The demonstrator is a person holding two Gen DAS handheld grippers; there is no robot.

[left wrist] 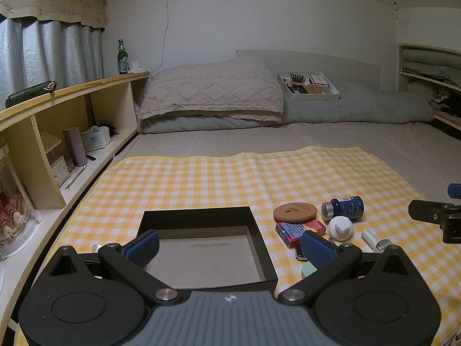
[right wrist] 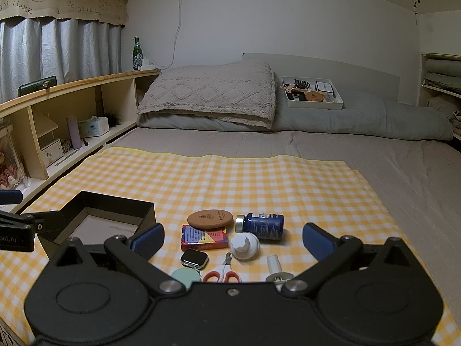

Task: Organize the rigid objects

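An empty black box sits on the yellow checked cloth. My left gripper is open over it, holding nothing. To its right lie a cork coaster, a blue bottle on its side, a card pack, a white cap, a smartwatch, red scissors, a mint round item and a white tube. My right gripper is open above these items, empty.
The cloth lies on a grey bed with a pillow and a white tray of small items at the head. A wooden shelf runs along the left, with a green bottle on top.
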